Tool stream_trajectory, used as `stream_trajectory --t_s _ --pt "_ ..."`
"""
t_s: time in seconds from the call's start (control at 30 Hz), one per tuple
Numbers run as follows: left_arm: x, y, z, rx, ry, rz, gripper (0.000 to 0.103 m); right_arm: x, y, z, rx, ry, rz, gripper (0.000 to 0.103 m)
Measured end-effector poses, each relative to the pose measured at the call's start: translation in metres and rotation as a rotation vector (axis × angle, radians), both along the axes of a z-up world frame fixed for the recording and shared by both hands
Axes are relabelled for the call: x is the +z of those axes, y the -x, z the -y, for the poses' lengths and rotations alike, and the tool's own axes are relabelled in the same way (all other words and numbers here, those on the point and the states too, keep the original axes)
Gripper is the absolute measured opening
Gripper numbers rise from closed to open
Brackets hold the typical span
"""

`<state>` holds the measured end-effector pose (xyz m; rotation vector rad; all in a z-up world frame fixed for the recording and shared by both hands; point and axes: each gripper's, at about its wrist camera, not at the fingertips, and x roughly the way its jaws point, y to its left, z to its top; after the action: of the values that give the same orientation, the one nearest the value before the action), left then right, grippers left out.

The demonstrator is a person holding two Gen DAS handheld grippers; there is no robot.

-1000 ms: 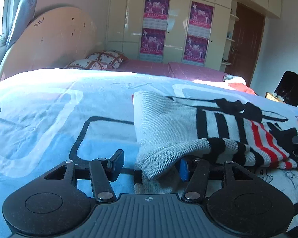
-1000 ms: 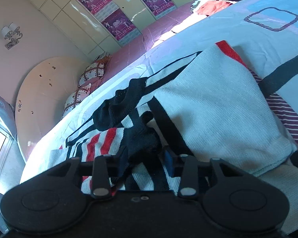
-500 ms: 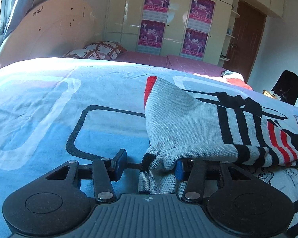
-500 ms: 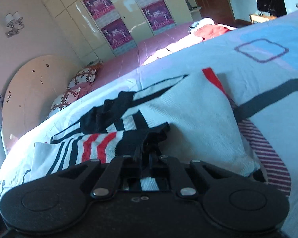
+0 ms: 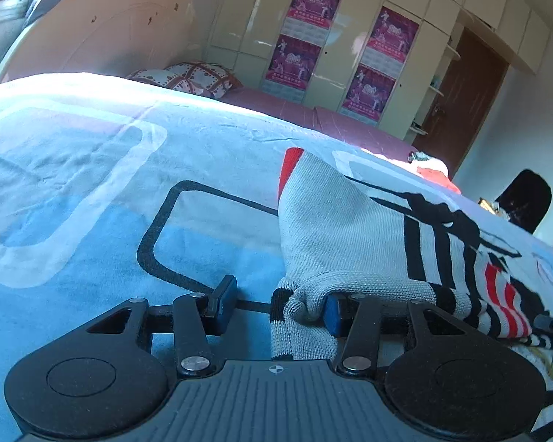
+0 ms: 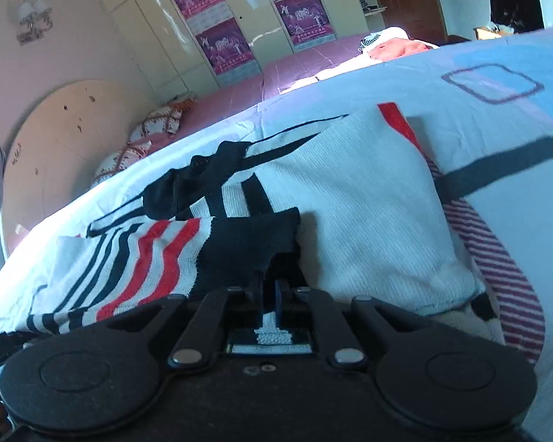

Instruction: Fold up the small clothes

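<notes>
A knitted sweater (image 5: pixel 350 228), grey-white with black and red stripes, lies folded over on the blue patterned bedsheet (image 5: pixel 92 184). My left gripper (image 5: pixel 276 305) is at its near corner. A bunched bit of the hem sits between the jaws against the right pad (image 5: pixel 331 313), while the left pad (image 5: pixel 223 300) stands clear of it. In the right wrist view the sweater (image 6: pixel 368 202) spreads ahead. My right gripper (image 6: pixel 271 291) is shut on its black edge, and striped fabric shows under the jaws.
A maroon-striped cloth (image 6: pixel 497 258) lies under the sweater's right side. Patterned pillows (image 5: pixel 191 77) and a round board (image 5: pixel 103 37) are at the bed's head. Behind stand wardrobes with posters (image 5: pixel 306 33). Red clothes (image 5: pixel 435 175) and a black chair (image 5: pixel 523 202) are at the right.
The right gripper's jaws went from apart to shut on the black edge of the sweater. The left gripper narrowed a little and shifted in on the corner, which now bunches between its jaws.
</notes>
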<state>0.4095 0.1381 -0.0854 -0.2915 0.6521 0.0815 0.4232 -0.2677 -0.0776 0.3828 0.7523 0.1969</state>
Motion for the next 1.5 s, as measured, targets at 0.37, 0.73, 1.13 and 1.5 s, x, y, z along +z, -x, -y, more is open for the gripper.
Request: stream_trajectory --t_s 0.37,0.73,1.13,1.5 --pt "0.031 0.024 -0.006 -0.081 -0.108 0.052 0.048 0.033 0.014 0.015 -0.006 0.114 0.102 0.019" --pt "0.012 -0.016 0.057 -0.287 -0.180 0.006 0.048 0.013 0.000 -0.037 0.227 0.302 0.047 0.017" --pt "0.036 -0.106 0.034 -0.274 -0.142 0.060 0.049 0.028 -0.032 -0.049 0.200 0.283 0.126 0.028" --pt "0.005 -0.152 0.018 -0.235 -0.191 0.009 0.048 0.009 -0.041 -0.052 0.207 0.305 0.116 0.027"
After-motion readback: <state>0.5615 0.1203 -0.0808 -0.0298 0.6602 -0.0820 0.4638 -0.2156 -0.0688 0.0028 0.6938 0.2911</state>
